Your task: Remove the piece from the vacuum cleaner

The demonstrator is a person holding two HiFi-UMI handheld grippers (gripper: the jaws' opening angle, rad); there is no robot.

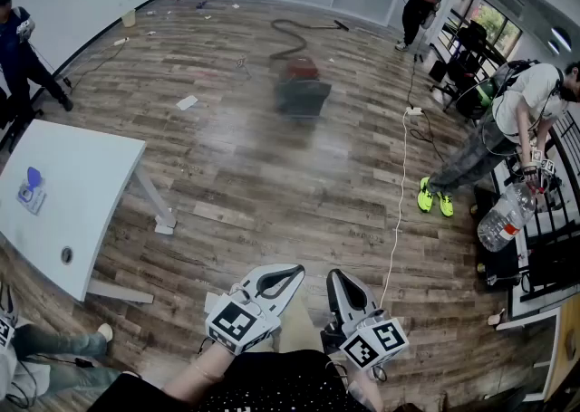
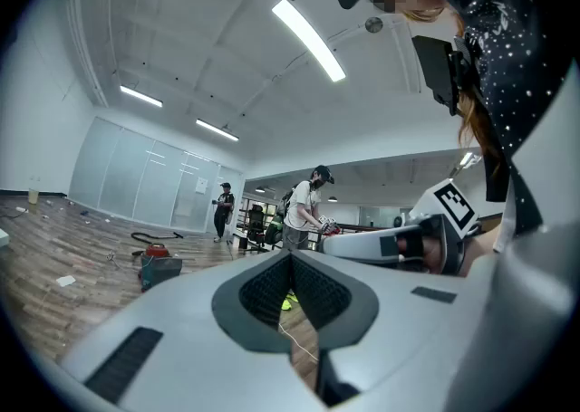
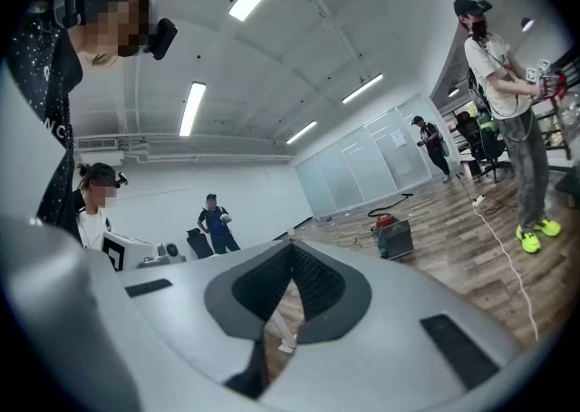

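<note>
Task stage: not begun, as I judged it; nothing was in either of my grippers and I was well apart from the machine.
Vacuum cleaner [image 1: 302, 87]: it stood on the wood floor [image 1: 272, 175] far across the room, red on top and grey in front, with nobody at it.
Hose [image 1: 295, 33]: it lay in a curve on the floor behind the machine; I could not tell whether it was attached.
Piece to remove: too small and distant to pick out in any view.
Left gripper [image 1: 292, 273]: jaws shut, pads together with nothing between them, held low in front of me.
Right gripper [image 1: 334, 277]: jaws likewise closed and empty, just beside the left one.
What was left: all of it, I reckoned: walking over, finding the piece, taking hold and pulling it free.
Head view alone: it showed the floor plan, with a white table [image 1: 72, 186] near my left, a white cable [image 1: 400, 193] running along the floor on my right, and a person [image 1: 512, 120] bent over a large clear bottle [image 1: 506, 217].
Left gripper view alone: it showed my right gripper from the side and the vacuum cleaner low at the left, level with the jaws.
Right gripper view alone: it showed another person in blue [image 3: 214, 225] by the far wall, with the vacuum cleaner to the right of the jaws.
</note>
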